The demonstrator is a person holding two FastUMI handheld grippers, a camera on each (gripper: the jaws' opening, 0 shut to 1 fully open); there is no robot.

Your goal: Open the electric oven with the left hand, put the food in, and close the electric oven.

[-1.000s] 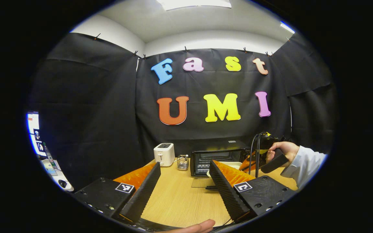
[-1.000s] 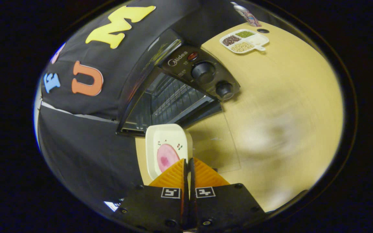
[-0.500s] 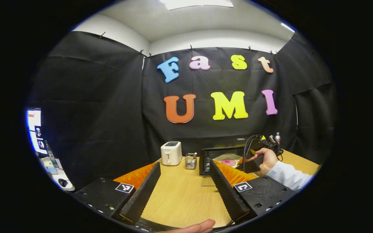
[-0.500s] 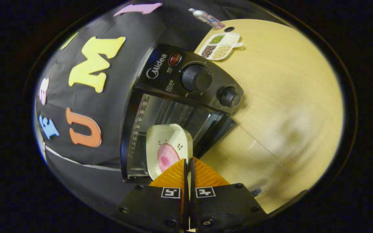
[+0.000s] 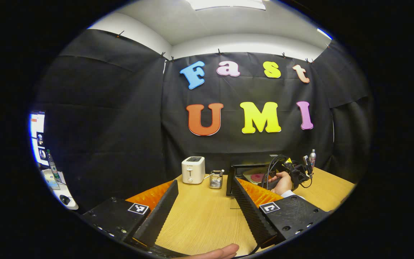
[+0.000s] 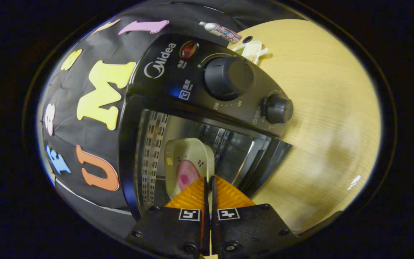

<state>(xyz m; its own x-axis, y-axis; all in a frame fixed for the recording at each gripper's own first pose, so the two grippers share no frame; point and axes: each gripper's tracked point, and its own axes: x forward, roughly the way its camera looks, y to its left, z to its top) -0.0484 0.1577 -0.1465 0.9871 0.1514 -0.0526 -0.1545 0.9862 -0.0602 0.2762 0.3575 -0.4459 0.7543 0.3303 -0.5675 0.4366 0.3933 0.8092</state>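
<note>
The right gripper (image 6: 208, 180) is pinched tight on the near edge of a white dish (image 6: 189, 158). Both of its fingers press on that edge with almost no gap between them. A pink slice of food (image 6: 186, 175) lies in the dish, right in front of the fingers. The dish reaches into the open mouth of the black electric oven (image 6: 199, 93). The oven's metal walls show on both sides of the dish. Two round knobs (image 6: 228, 77) sit on the oven's front panel, and a red light (image 6: 188, 49) sits beside them. The oven stands on a pale wood worktop (image 6: 322, 93). A small tray of grains (image 6: 252, 50) and a bottle (image 6: 221, 30) lie on the worktop behind the oven.

The left gripper (image 5: 201, 199) is held wide open and grips nothing. It hovers over the worktop, well back from the oven. Far off past it you can see a hand (image 5: 282, 181) holding the right gripper at the oven, with the pink food just inside. A white toaster (image 5: 193, 169) and a small clear holder (image 5: 215, 178) stand on the worktop to the left of the oven.
</note>
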